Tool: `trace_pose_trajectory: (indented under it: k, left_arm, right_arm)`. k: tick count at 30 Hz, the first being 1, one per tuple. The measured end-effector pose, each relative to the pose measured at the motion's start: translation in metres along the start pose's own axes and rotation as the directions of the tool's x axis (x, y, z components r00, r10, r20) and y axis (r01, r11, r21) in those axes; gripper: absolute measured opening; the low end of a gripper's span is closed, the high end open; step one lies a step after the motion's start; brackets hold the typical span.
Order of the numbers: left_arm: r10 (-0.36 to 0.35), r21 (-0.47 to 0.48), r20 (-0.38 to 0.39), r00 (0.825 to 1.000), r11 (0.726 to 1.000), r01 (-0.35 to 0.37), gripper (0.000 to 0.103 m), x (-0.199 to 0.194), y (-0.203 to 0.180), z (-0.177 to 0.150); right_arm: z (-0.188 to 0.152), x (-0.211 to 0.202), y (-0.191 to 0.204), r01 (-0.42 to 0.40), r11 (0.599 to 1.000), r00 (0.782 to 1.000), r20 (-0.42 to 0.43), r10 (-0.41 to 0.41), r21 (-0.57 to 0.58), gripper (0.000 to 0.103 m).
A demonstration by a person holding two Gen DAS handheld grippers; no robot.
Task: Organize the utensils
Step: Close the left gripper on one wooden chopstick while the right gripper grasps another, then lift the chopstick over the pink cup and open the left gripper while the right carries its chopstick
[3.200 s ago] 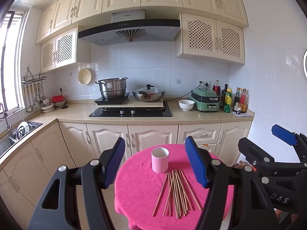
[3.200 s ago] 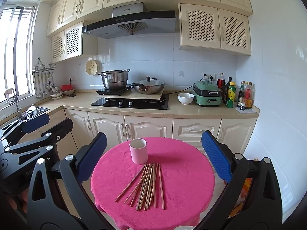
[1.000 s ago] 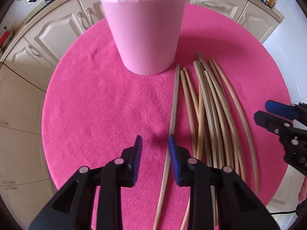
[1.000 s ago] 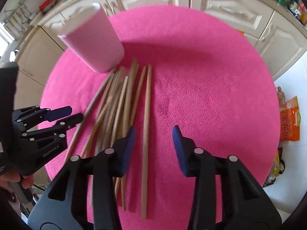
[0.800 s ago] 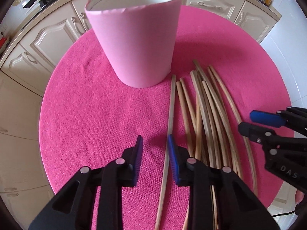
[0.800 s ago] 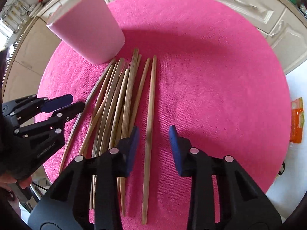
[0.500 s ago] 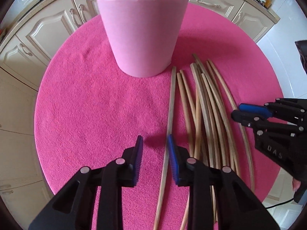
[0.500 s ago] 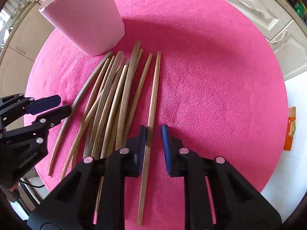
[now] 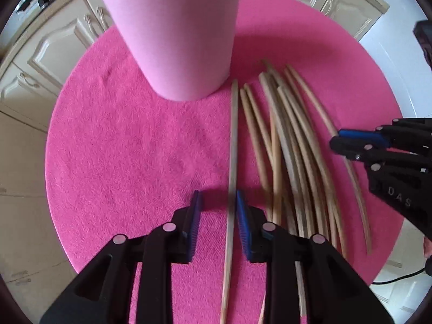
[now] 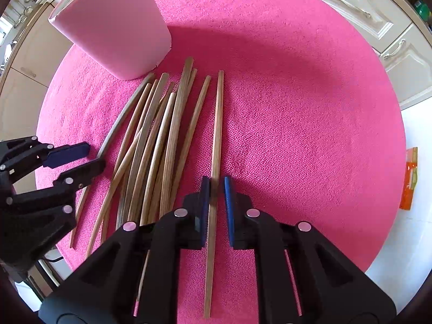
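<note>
Several wooden chopsticks [image 9: 291,145] lie fanned on the round pink table [image 9: 121,148]. A pink cup [image 9: 172,32] stands upright beyond them; it also shows in the right wrist view [image 10: 113,27]. My left gripper [image 9: 218,210] is low over the table, its jaws narrowly open around the leftmost chopstick [image 9: 232,140]. My right gripper [image 10: 216,194] has its jaws nearly closed around the rightmost chopstick [image 10: 218,124], a small gap showing on the right side. Each gripper shows in the other's view, the right one [image 9: 351,137] and the left one [image 10: 75,159].
Cream kitchen cabinets [image 10: 351,5] stand beyond the table. An orange packet [image 10: 409,178] lies on the white floor at the right. The table's edge runs close below both grippers.
Both grippers dropped from a high view of the kitchen to the table. The right jaws narrowed around the rightmost chopstick. The left gripper shifted so the leftmost chopstick lies between its jaws.
</note>
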State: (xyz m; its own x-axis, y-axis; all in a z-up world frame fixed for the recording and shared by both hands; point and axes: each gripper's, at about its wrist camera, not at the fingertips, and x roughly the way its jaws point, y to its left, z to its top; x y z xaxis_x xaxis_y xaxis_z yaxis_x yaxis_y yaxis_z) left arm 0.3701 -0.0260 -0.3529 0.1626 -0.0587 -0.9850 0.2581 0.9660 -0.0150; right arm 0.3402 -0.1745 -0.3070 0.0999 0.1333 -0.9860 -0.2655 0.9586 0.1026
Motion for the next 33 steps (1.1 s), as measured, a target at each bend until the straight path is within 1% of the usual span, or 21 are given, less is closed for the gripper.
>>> trace_pose_trajectory:
  k: [1,4,5,8,11,12,14,17,20,21,22,23,24,25,26,27,28,29,31,32,33]
  left_arm:
    - [0.012,-0.004,0.002,1.000,1.000,-0.012,0.026,0.000,-0.003,0.003]
    - [0.025,0.005,0.026,0.999,1.000,-0.026,0.007,-0.001,-0.012,0.003]
    - [0.028,0.006,0.032,0.999,1.000,-0.029,0.007,-0.004,-0.020,0.002]
    - [0.012,0.009,0.090,0.996,1.000,-0.013,0.007,-0.022,-0.027,-0.005]
    - [-0.032,0.001,0.153,0.988,0.999,0.032,0.006,-0.046,-0.025,-0.017]
    - [-0.037,0.004,0.181,0.983,0.999,0.037,0.006,-0.055,-0.027,-0.019]
    - [-0.057,0.024,0.260,0.964,0.998,0.053,0.006,-0.079,-0.032,-0.023]
    - [-0.082,0.031,0.370,0.925,0.997,0.076,0.006,-0.110,-0.040,-0.022]
    - [-0.108,0.031,0.497,0.861,0.994,0.107,0.005,-0.140,-0.032,-0.020]
    - [-0.101,0.024,0.545,0.832,0.994,0.105,0.005,-0.153,-0.029,-0.019]
    - [-0.100,0.018,0.583,0.806,0.994,0.111,0.005,-0.160,-0.015,-0.015]
    - [-0.090,0.004,0.621,0.778,0.994,0.112,0.005,-0.168,-0.010,-0.012]
    - [-0.068,-0.020,0.658,0.750,0.994,0.108,0.005,-0.175,-0.005,-0.006]
    - [-0.058,-0.045,0.694,0.718,0.991,0.123,0.005,-0.185,0.002,0.002]
    - [-0.037,-0.072,0.725,0.687,0.989,0.130,0.005,-0.194,0.007,0.008]
    - [-0.008,-0.106,0.760,0.650,0.985,0.136,0.005,-0.202,0.015,0.016]
    - [-0.006,-0.119,0.779,0.628,0.981,0.156,0.005,-0.205,0.021,0.024]
    - [0.015,-0.146,0.799,0.601,0.975,0.168,0.005,-0.208,0.029,0.034]
    - [0.059,-0.179,0.827,0.559,0.970,0.164,0.005,-0.210,0.037,0.045]
    - [0.074,-0.192,0.834,0.547,0.968,0.162,0.005,-0.208,0.040,0.052]
    - [0.080,-0.201,0.841,0.535,0.964,0.172,0.005,-0.207,0.044,0.057]
  right_arm:
    - [0.000,0.000,-0.001,-0.001,1.000,1.000,0.000,0.001,-0.001,0.011]
    - [-0.004,-0.002,0.002,-0.012,1.000,1.000,0.006,0.012,0.002,0.010]
    - [-0.007,-0.003,0.002,-0.018,1.000,1.000,0.009,0.018,0.007,0.007]
    - [-0.012,-0.009,-0.006,-0.055,0.997,0.998,0.034,0.054,0.044,0.007]
    - [-0.016,-0.020,-0.018,-0.109,0.990,0.992,0.080,0.102,0.086,0.007]
    - [-0.017,-0.026,-0.022,-0.124,0.988,0.988,0.100,0.115,0.095,0.007]
    - [-0.018,-0.039,-0.029,-0.155,0.981,0.981,0.139,0.138,0.117,0.007]
    - [-0.013,-0.069,-0.038,-0.234,0.963,0.950,0.243,0.197,0.133,0.007]
    - [-0.002,-0.099,-0.040,-0.286,0.951,0.911,0.341,0.233,0.115,0.007]
    - [0.001,-0.108,-0.040,-0.300,0.948,0.895,0.375,0.241,0.107,0.007]
    - [0.007,-0.122,-0.039,-0.318,0.944,0.871,0.420,0.254,0.089,0.007]
    - [0.008,-0.129,-0.037,-0.327,0.942,0.854,0.450,0.259,0.079,0.007]
    - [0.014,-0.140,-0.036,-0.344,0.937,0.828,0.491,0.271,0.064,0.007]
    - [0.019,-0.146,-0.034,-0.359,0.932,0.809,0.516,0.282,0.052,0.007]
    - [0.027,-0.157,-0.033,-0.381,0.924,0.771,0.564,0.296,0.035,0.007]
    - [0.030,-0.161,-0.025,-0.385,0.923,0.753,0.586,0.300,0.022,0.007]
    - [0.039,-0.167,-0.021,-0.387,0.922,0.733,0.609,0.303,0.007,0.007]
    - [0.046,-0.173,-0.019,-0.391,0.920,0.705,0.640,0.305,-0.008,0.007]
    - [0.056,-0.179,-0.017,-0.403,0.915,0.664,0.678,0.314,-0.029,0.007]
    - [0.063,-0.181,-0.016,-0.410,0.911,0.635,0.706,0.313,-0.035,0.007]
    - [0.068,-0.183,-0.016,-0.414,0.909,0.614,0.725,0.313,-0.042,0.007]
